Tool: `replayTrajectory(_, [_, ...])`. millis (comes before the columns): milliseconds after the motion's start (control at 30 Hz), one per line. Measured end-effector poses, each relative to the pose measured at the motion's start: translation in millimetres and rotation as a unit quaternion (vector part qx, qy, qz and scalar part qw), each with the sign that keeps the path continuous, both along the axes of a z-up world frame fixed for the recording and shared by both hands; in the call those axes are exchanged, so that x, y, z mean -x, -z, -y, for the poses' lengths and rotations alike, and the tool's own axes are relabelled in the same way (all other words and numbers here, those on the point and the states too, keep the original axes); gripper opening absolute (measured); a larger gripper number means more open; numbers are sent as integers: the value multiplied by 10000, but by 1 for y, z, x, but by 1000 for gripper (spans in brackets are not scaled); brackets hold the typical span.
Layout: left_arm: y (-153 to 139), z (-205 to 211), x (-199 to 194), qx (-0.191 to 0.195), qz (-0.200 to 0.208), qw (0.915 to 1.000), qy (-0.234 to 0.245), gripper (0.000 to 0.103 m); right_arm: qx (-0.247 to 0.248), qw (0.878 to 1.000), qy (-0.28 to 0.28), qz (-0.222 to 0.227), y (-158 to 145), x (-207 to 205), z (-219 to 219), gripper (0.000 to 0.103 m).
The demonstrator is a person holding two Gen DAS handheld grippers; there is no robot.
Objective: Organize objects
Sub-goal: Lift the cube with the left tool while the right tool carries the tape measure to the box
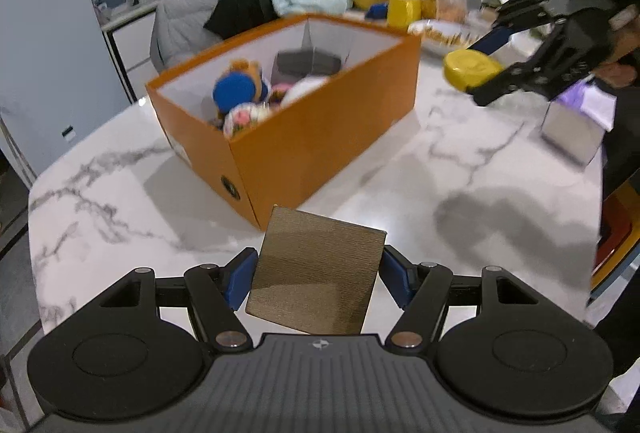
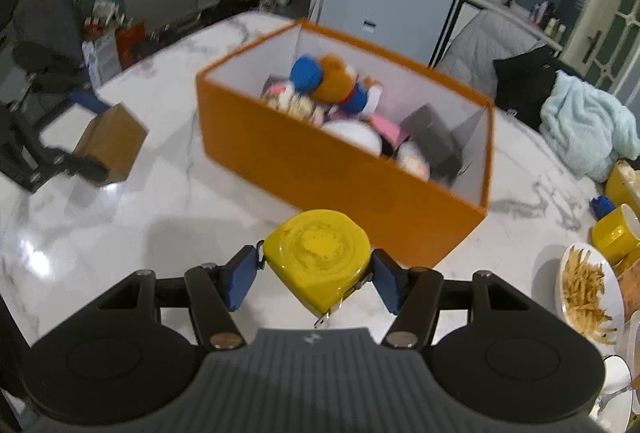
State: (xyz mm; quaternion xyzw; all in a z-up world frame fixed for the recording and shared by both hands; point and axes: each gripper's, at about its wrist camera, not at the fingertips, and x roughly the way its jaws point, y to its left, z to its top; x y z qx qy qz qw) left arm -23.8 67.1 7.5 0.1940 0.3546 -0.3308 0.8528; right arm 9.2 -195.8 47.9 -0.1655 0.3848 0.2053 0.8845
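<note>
- While both loads hang above the white marbled worktop (image 1: 400, 169), the open orange cardboard box (image 1: 320, 137) sits between the two tools, already holding plush toys (image 2: 332, 81) and a dark case (image 2: 432, 137).
- Left tool (image 1: 318, 273): blue pads pinching a flat square brown-gold box (image 1: 316, 273), tilted, near the orange box's front corner.
- Right tool (image 2: 316, 269): pinching a round yellow tape measure (image 2: 320, 253), just short of the long wall.
- Judgement: lift each clear of the rim first, release one at a time over the emptier pocket beside the dark case.
- Risk: the tape's dangling hook may catch on the rim.
</note>
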Motion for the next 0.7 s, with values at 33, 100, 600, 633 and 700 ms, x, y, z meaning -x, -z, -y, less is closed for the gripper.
replayTrajectory(33, [-6,-1,2,47,44,10000,-13,77,-66,9999,64,52,-4,-2,4,64])
replayTrajectory(100, [-16,-2,5,94,97,9999,-21,77,-135,9997,195,89,-8,-6,11,64])
replayTrajectory(600, [-58,45,-6,234,483,9981,312,77,-520,9979,370,119,-18,-50,10,64])
replayTrajectory(633, [-59,53,-10,212,527,9977,379,77,-547,9976,387,152,-21,-55,10,64])
replayTrajectory(700, [-62,66,-19,143,658,9965,493,77,-570,9972,430,232,-26,-63,10,64])
